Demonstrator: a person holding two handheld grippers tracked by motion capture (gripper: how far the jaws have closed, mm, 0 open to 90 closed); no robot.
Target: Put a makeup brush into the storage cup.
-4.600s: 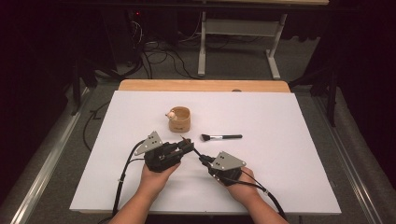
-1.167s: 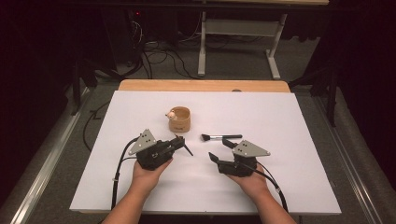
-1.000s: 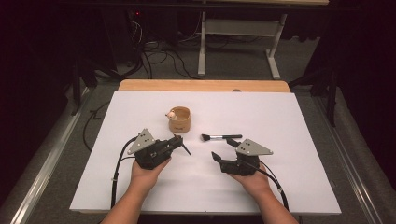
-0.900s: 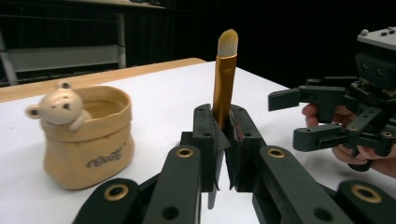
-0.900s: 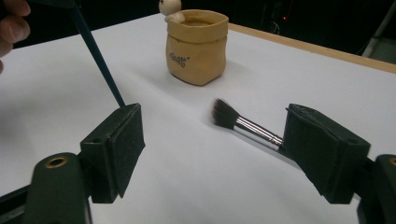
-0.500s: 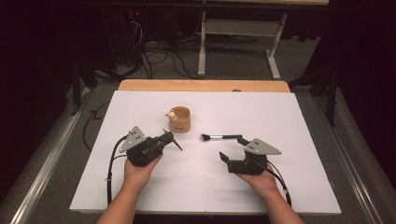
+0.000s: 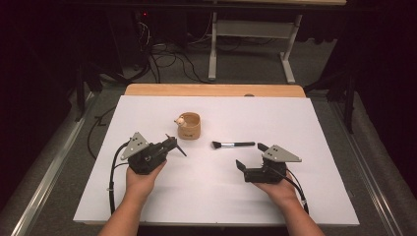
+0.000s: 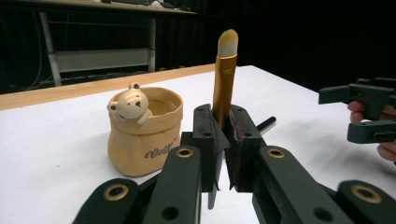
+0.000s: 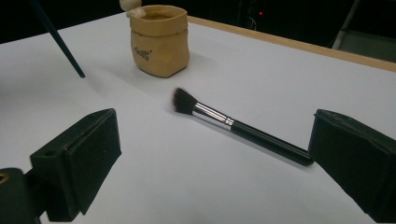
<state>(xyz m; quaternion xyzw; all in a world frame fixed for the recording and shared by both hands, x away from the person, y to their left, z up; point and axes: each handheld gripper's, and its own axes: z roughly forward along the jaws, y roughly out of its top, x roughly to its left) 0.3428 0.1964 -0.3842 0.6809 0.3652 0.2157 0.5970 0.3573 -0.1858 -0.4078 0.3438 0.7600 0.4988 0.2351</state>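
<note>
At the left we see the left claw (image 7: 176, 143) clenched on a slim brush (image 8: 224, 70): a gold metal ferrule, a soft pale rounded tip standing up between the black jaws, and a thin dark handle that slants down toward the tabletop (image 7: 305, 123) in the high view. The tabletop is a smooth, matte white sheet with a strip of pale wood along its far edge.

Just beyond that claw stands the pot (image 7: 189, 126), a squat tan ceramic shaped like a crumpled sack, with a small bear figure leaning over its rim and lettering on its side.

Further right a 2nd brush (image 7: 233, 144) lies flat, apart from the pot: fluffy dark bristles, a shiny silver ferrule, a glossy black round handle pointing right.

At the right the right claw (image 7: 250, 156) is released; its 2 blocky black jaws have just been opening and stand wide, near the handle end of the 2nd brush, with nothing pressed between them.
</note>
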